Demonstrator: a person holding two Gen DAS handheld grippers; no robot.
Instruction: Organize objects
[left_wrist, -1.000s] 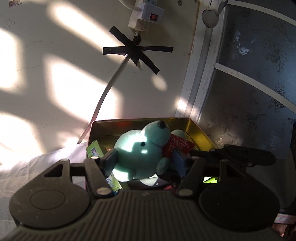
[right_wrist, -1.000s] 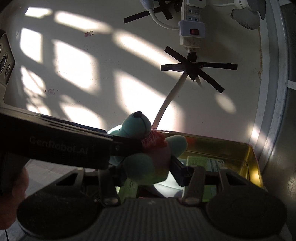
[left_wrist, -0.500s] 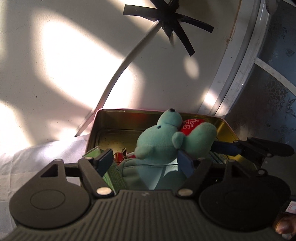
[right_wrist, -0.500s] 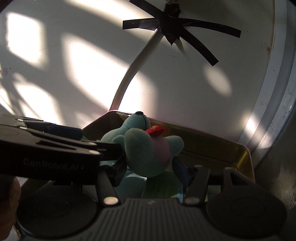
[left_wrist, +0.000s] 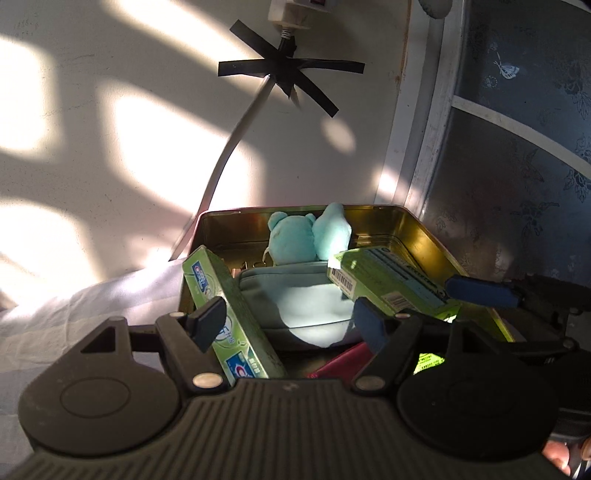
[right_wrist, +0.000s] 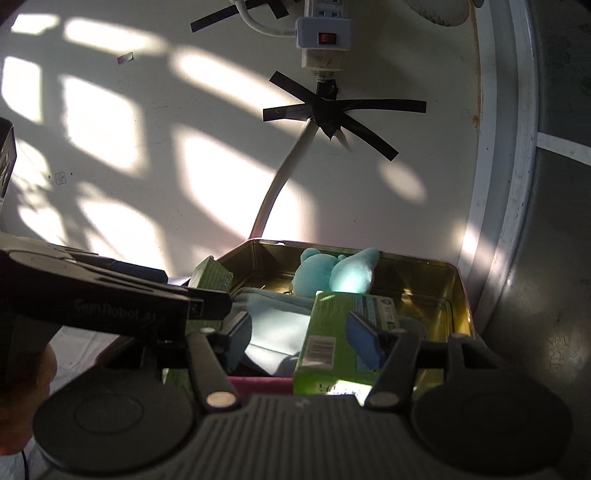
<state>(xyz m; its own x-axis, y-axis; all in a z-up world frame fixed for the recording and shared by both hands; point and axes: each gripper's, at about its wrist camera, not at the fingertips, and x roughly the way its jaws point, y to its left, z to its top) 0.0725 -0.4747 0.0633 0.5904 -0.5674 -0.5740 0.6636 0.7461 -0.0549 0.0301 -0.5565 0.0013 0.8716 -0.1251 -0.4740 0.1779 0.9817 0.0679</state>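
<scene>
Teddy (left_wrist: 295, 236) released (hand-held grippers open)

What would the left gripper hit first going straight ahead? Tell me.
Probably the pale blue pouch lying in the tin, directly between the left gripper's open fingers; the teddy sits behind it. Depth is uncertain.

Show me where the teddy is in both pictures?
Left wrist view: the teal teddy sits centre, at the far end of the gold tin, behind a grey pouch.
Right wrist view: the teddy is just right of centre, again at the tin's far wall.
Shared landmark: the black tape cross on the wall above the tin.
</scene>
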